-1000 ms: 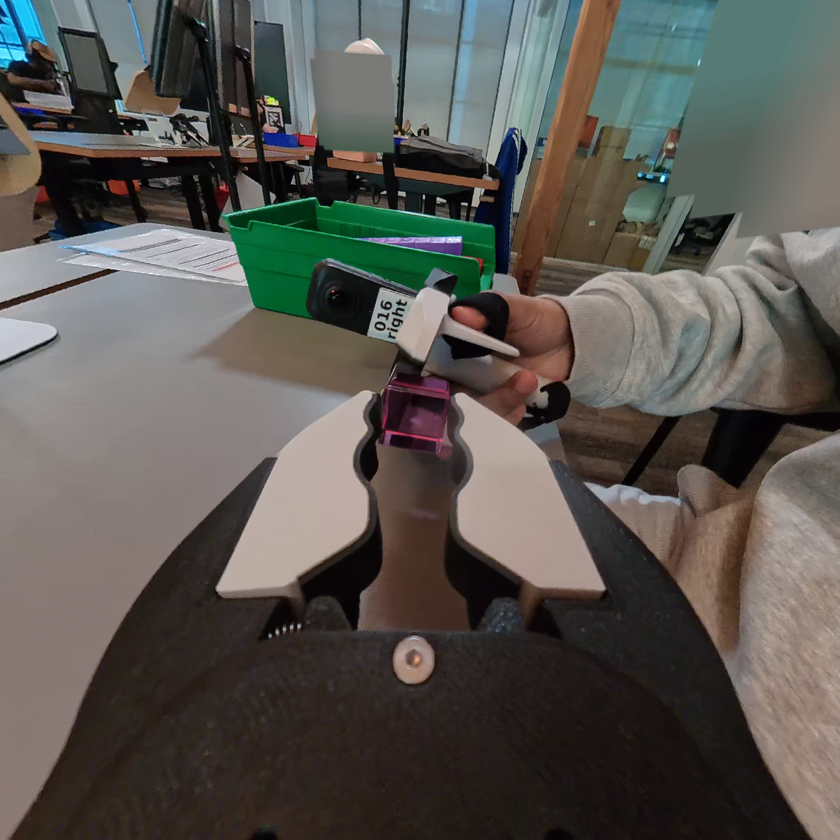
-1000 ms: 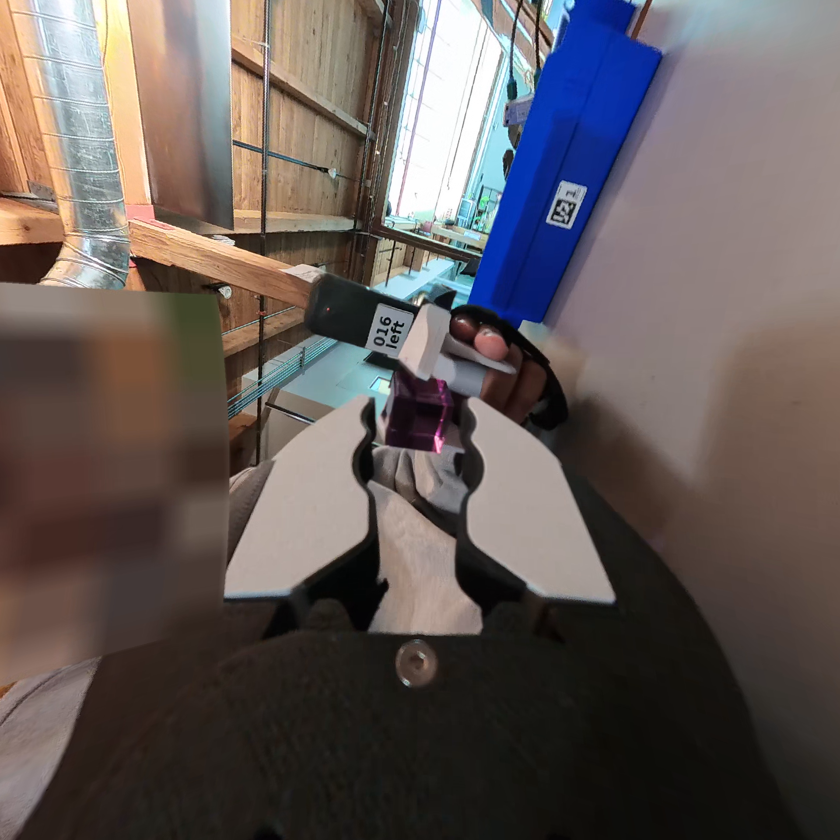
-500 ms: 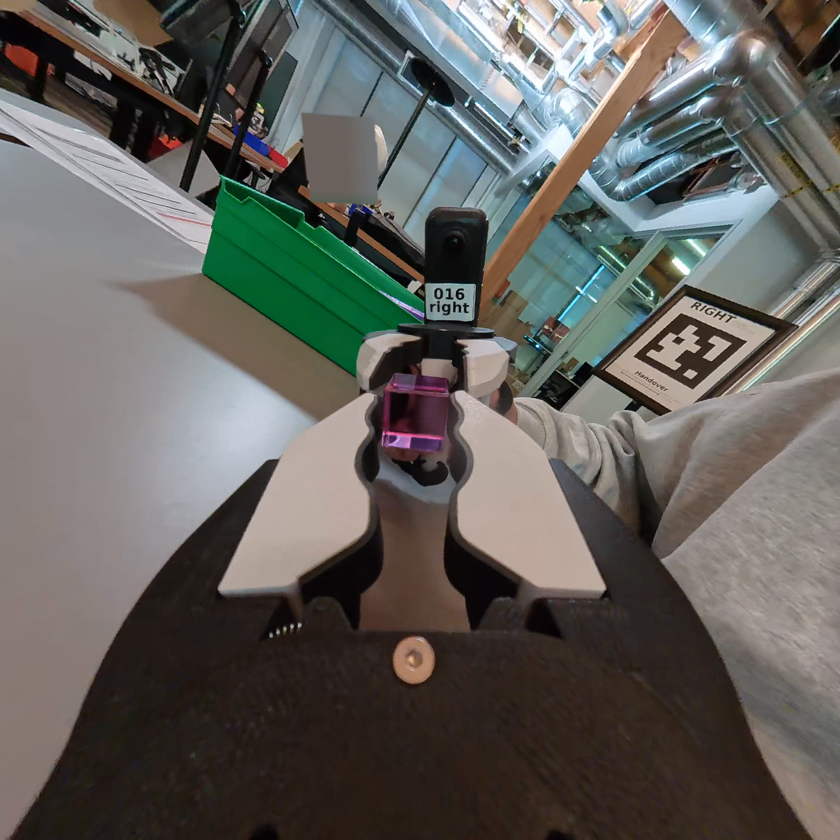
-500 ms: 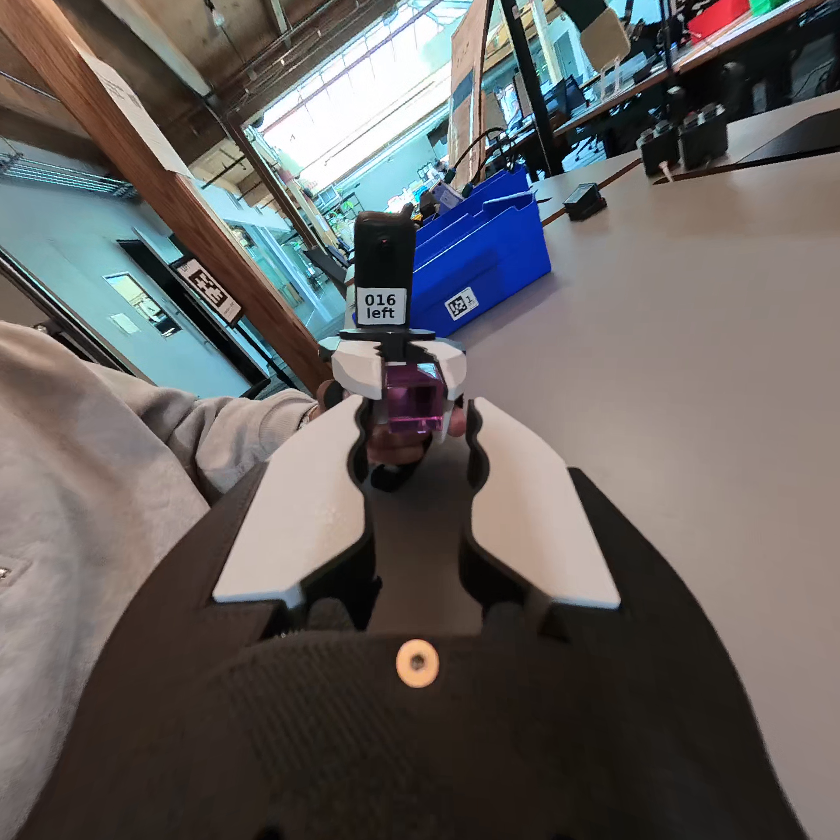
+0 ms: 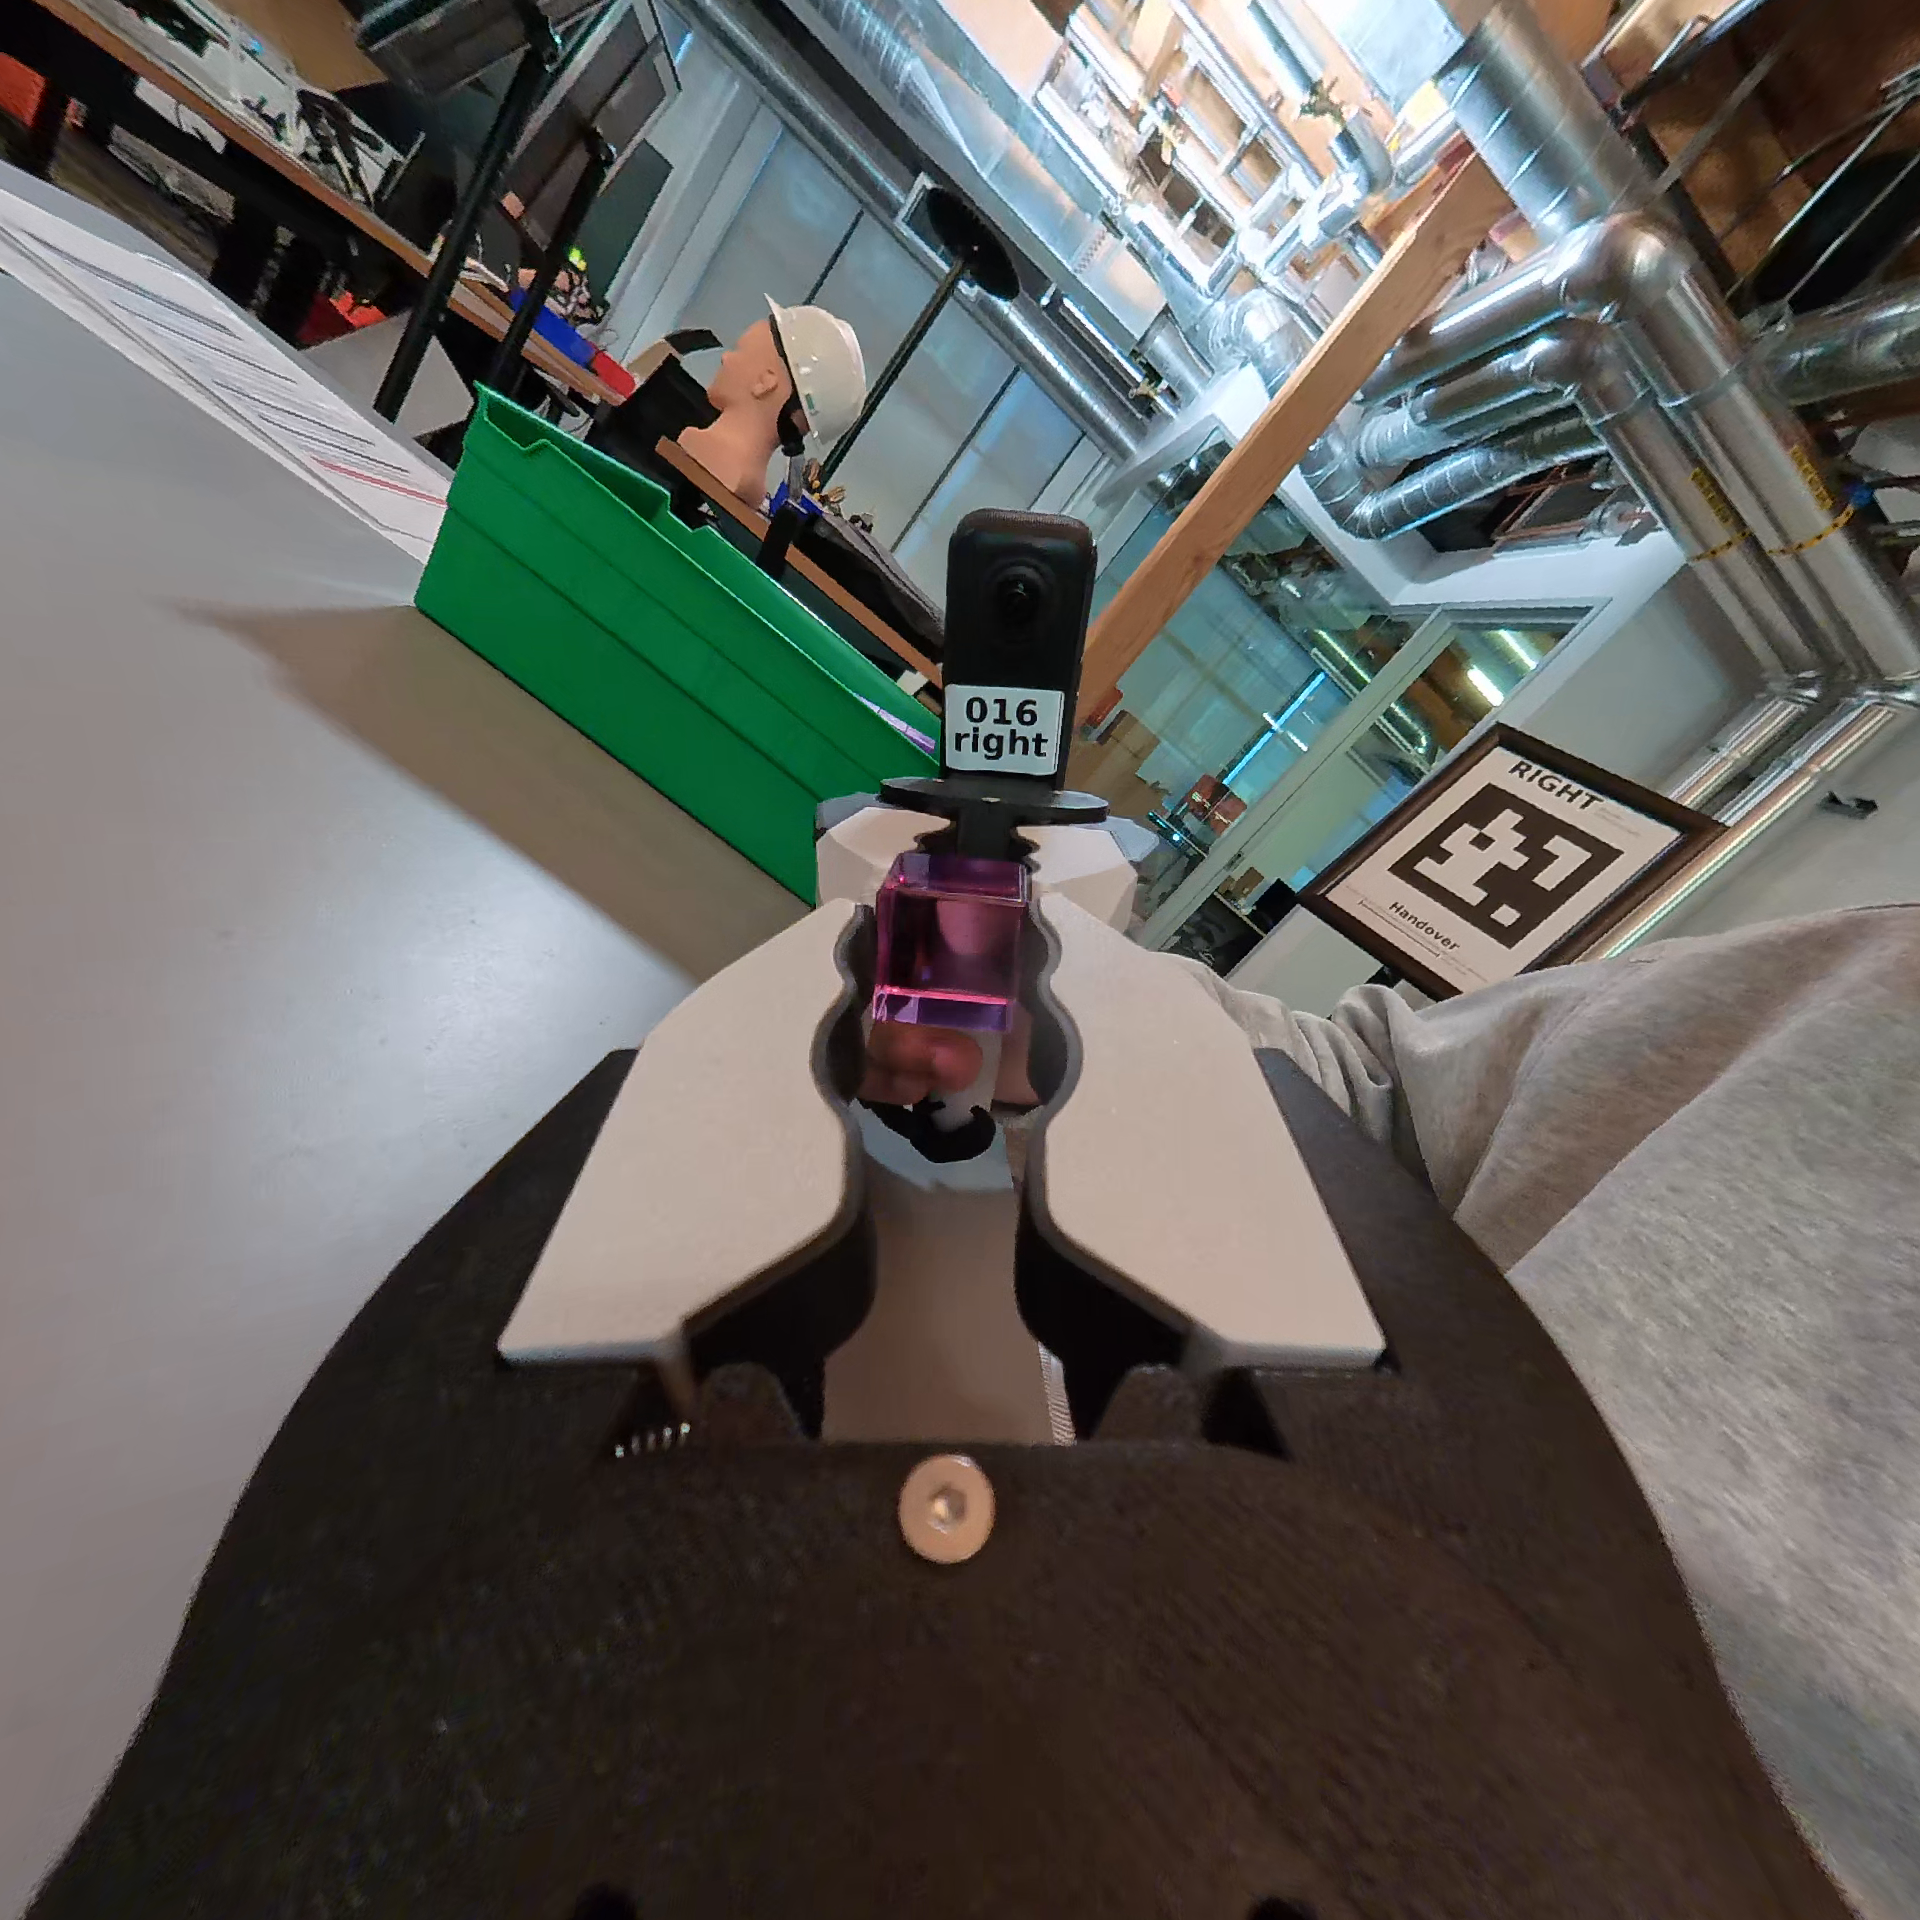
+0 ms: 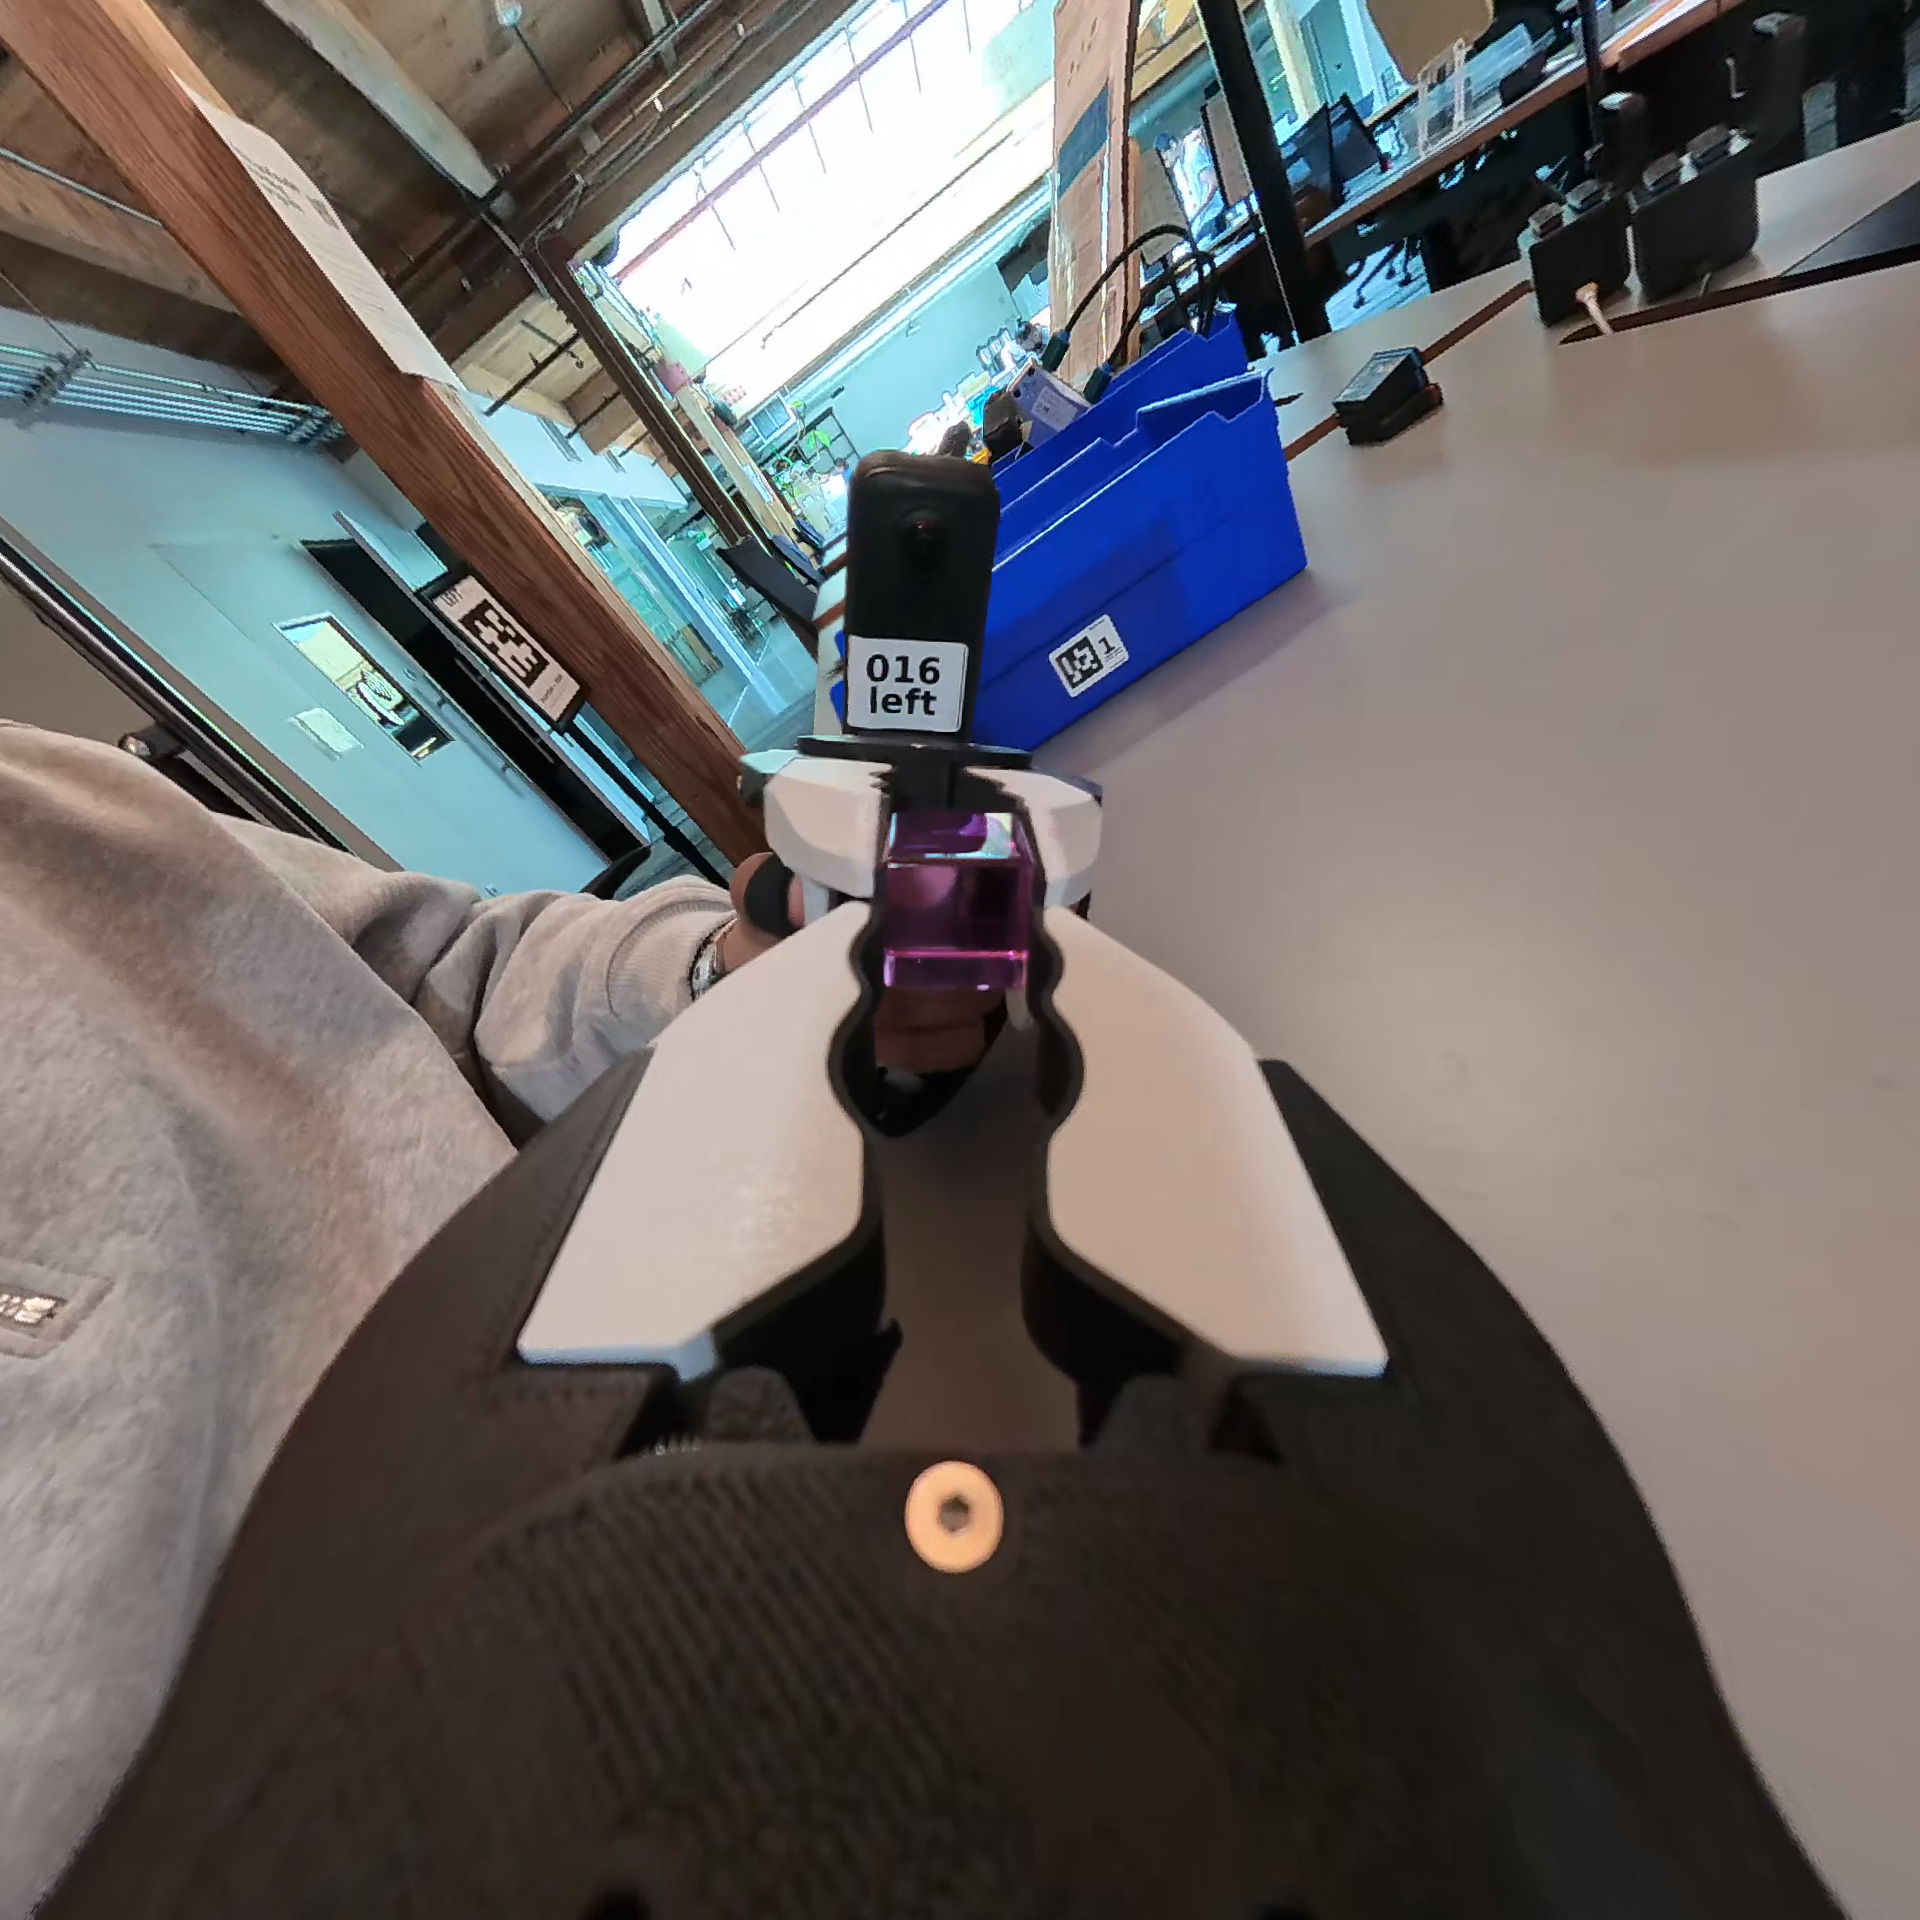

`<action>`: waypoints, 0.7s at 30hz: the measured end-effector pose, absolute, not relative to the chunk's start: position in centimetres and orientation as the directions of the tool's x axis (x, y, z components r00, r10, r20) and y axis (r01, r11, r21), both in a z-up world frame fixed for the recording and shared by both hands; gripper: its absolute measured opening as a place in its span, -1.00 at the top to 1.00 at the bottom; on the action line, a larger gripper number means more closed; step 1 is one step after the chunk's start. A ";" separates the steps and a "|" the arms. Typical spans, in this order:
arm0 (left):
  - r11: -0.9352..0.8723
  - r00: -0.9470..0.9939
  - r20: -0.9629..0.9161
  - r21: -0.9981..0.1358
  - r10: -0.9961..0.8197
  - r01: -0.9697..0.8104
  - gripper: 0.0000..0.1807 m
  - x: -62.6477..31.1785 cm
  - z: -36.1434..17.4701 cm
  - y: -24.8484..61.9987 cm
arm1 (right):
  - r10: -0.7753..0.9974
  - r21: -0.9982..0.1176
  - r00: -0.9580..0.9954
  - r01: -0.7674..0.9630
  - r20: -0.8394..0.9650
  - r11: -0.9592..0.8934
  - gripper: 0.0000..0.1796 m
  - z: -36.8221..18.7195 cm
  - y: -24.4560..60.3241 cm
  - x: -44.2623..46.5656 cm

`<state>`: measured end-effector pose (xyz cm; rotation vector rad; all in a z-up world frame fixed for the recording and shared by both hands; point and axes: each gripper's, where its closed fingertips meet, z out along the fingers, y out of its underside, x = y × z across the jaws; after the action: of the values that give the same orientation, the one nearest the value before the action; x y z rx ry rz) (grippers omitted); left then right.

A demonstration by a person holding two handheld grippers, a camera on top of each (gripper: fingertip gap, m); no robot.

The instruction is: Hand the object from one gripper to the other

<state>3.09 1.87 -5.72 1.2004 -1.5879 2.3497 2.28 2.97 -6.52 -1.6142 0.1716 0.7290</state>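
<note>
A clear purple cube (image 5: 948, 956) is held in the air above the grey table (image 5: 260, 935). My left gripper (image 5: 951, 951) is shut on it at the fingertips. My right gripper (image 6: 956, 930) faces the left one head-on, and its jaws are closed against the same cube (image 6: 956, 920). In the left wrist view the right gripper (image 5: 971, 862) shows just behind the cube, with its black camera above it. In the right wrist view the left gripper (image 6: 930, 831) shows the same way. Hands in grey sleeves hold both grippers.
A green bin (image 5: 665, 665) stands on the table beyond the left gripper. A blue bin (image 6: 1143, 551) stands on the table (image 6: 1558, 831) beyond the right gripper. A framed black-and-white marker sign (image 5: 1496, 883) stands off the table edge, and a wooden post (image 6: 416, 457) rises behind.
Both grippers have swung from a crossed pose into a straight head-on line. The right gripper's jaws have narrowed onto the cube. The left gripper has kept its grip.
</note>
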 end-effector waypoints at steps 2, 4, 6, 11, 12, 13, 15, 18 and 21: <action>-0.471 -0.692 0.631 -0.757 -0.351 -0.452 0.70 3.1 -5.8 1.9 | 0.290 -0.836 0.785 -0.509 -0.548 -0.203 0.70 -6.6 3.0 2.3; -0.479 -0.690 0.636 -0.751 -0.345 -0.454 0.70 3.2 -5.8 1.9 | 0.285 -0.839 0.789 -0.504 -0.544 -0.206 0.70 -6.6 3.0 2.3; -0.485 -0.689 0.638 -0.749 -0.344 -0.451 0.71 3.2 -5.7 1.9 | 0.281 -0.841 0.794 -0.500 -0.540 -0.205 0.70 -6.5 2.9 2.4; -0.516 -0.679 0.639 -0.744 -0.362 -0.424 0.53 3.6 -5.4 2.7 | 0.264 -0.837 0.795 -0.519 -0.547 -0.172 0.71 -6.1 2.6 3.2; -0.523 -0.677 0.645 -0.737 -0.355 -0.428 0.53 3.6 -5.4 2.8 | 0.262 -0.837 0.796 -0.522 -0.546 -0.160 0.71 -6.0 2.5 3.5; -0.531 -0.673 0.655 -0.726 -0.343 -0.437 0.54 3.6 -5.4 3.0 | 0.261 -0.839 0.797 -0.523 -0.544 -0.150 0.71 -5.9 2.4 3.7; -0.551 -0.665 0.675 -0.703 -0.320 -0.449 0.54 3.7 -5.3 3.2 | 0.259 -0.845 0.804 -0.517 -0.535 -0.138 0.70 -5.7 2.3 3.9; -0.561 -0.652 0.705 -0.670 -0.277 -0.487 0.57 3.7 -5.5 3.2 | 0.266 -0.864 0.823 -0.490 -0.502 -0.114 0.70 -5.3 2.2 3.9; -0.553 -0.632 0.756 -0.604 -0.169 -0.574 0.52 3.2 -5.8 2.6 | 0.271 -0.909 0.868 -0.409 -0.416 -0.084 0.70 -4.9 2.1 3.8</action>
<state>3.23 2.56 -5.75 1.1885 -1.3207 2.2688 3.79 2.05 -4.89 -1.5559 0.1124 0.5665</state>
